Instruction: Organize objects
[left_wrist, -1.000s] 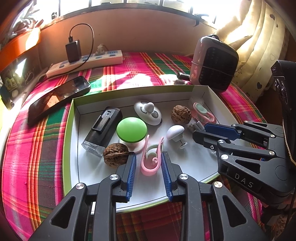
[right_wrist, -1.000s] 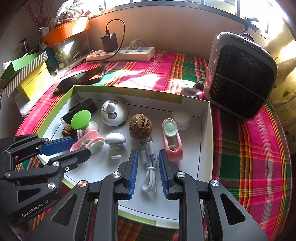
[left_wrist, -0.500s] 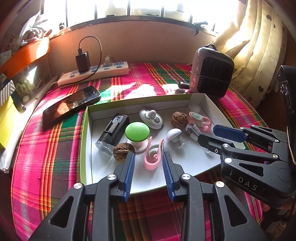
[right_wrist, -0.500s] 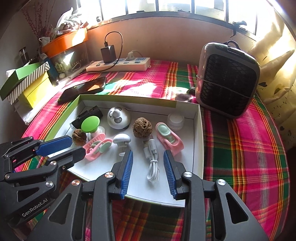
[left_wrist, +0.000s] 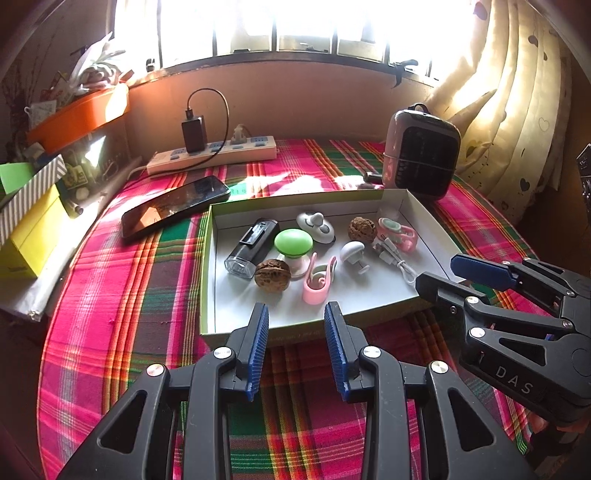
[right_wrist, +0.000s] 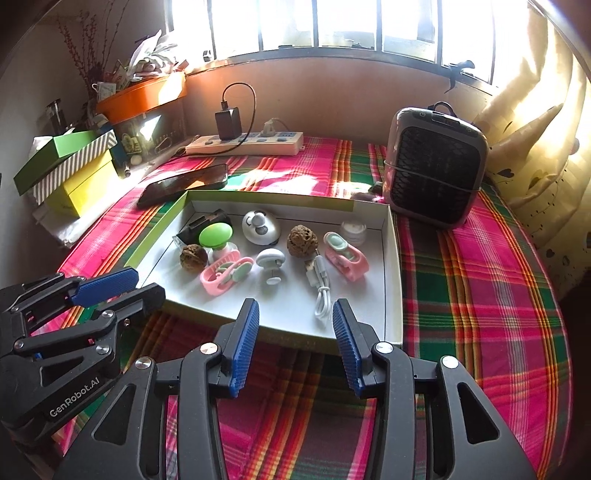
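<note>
A: Looking along the left gripper (left_wrist: 296, 312), I see its blue pads spread with nothing between them, hanging over the plaid cloth (left_wrist: 122, 295) just short of the near rim of the white box (left_wrist: 216, 280). Its jaws have just been opening. What does your side give?

B: The right gripper (right_wrist: 295, 310) is spread wider, empty too, its jaws also just opening, at the box's (right_wrist: 393, 280) near rim. The white cable (right_wrist: 320, 291) lies inside the box just beyond the pads, untouched.

A: In my view that cable (left_wrist: 400, 264) sits toward the box's right wall, partly behind the right gripper (left_wrist: 443, 275). Nearest me in the box is a pink clip (left_wrist: 318, 282), with a walnut (left_wrist: 272, 275) beside it and a green-capped knob (left_wrist: 293, 242) behind that.

B: I see those at the box's left end. My view shows a small round clear lid (right_wrist: 354, 230) in the box's far right corner; yours?

A: Only a faint shape there. But the black flashlight (left_wrist: 251, 245) by the box's left wall is plain to me.

B: For me it is mostly hidden behind the green knob. The second pink clip (right_wrist: 345, 254) and the second walnut (right_wrist: 300, 240) stand clear, right of the box's middle, and the heater (right_wrist: 434, 168) sits outside, past the box's far right corner.

A: The phone (left_wrist: 175, 206) lies outside, off the box's far left corner.
</note>
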